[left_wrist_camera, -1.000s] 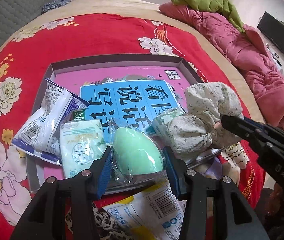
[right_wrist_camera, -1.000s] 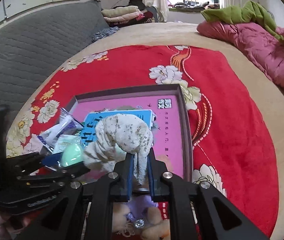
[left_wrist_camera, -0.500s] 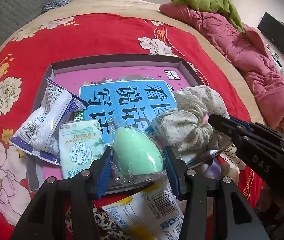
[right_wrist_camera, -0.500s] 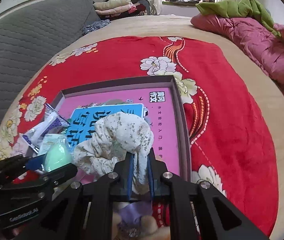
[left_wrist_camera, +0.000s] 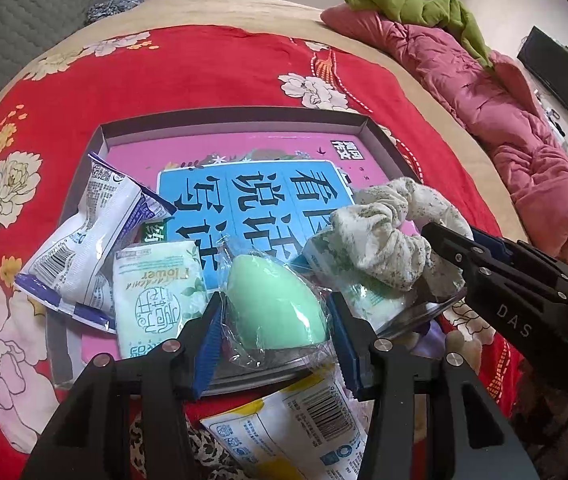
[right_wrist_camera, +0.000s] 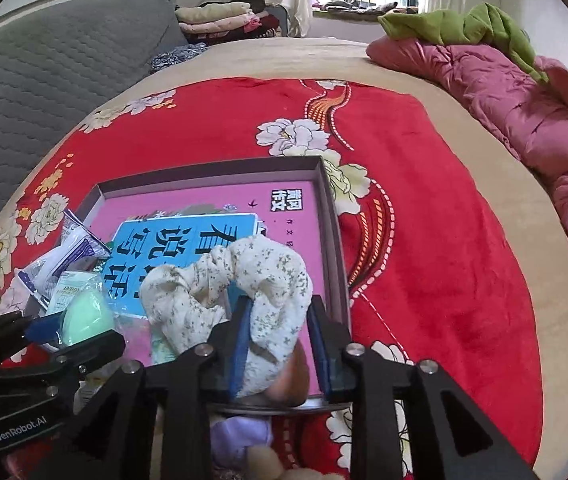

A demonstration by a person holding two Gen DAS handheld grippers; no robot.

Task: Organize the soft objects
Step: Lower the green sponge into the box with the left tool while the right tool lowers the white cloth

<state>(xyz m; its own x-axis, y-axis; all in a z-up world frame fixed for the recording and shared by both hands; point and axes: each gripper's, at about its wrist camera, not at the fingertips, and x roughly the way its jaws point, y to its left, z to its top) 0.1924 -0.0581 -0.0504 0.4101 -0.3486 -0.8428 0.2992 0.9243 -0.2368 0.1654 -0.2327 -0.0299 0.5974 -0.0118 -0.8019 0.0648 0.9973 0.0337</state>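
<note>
A shallow box [left_wrist_camera: 232, 117] with a pink and blue book cover inside lies on the red floral blanket. My left gripper [left_wrist_camera: 274, 322] is shut on a green egg-shaped sponge in clear wrap [left_wrist_camera: 274, 308] at the box's near edge. My right gripper [right_wrist_camera: 280, 334] has its jaws parted around a cream floral scrunchie [right_wrist_camera: 252, 276] that rests in the box; the scrunchie also shows in the left wrist view [left_wrist_camera: 388, 232]. A green tissue pack [left_wrist_camera: 156, 284] and a white snack bag [left_wrist_camera: 84, 240] lie at the box's left.
A white and yellow packet [left_wrist_camera: 304, 428] lies on the blanket before the box. A small plush toy [right_wrist_camera: 244, 444] sits under my right gripper. A pink quilt [right_wrist_camera: 524, 100] with a green cloth runs along the right. A grey sofa [right_wrist_camera: 44, 72] stands at left.
My right gripper's jaws have opened and the scrunchie has sunk lower into the box. The left gripper holds the sponge in the same place.
</note>
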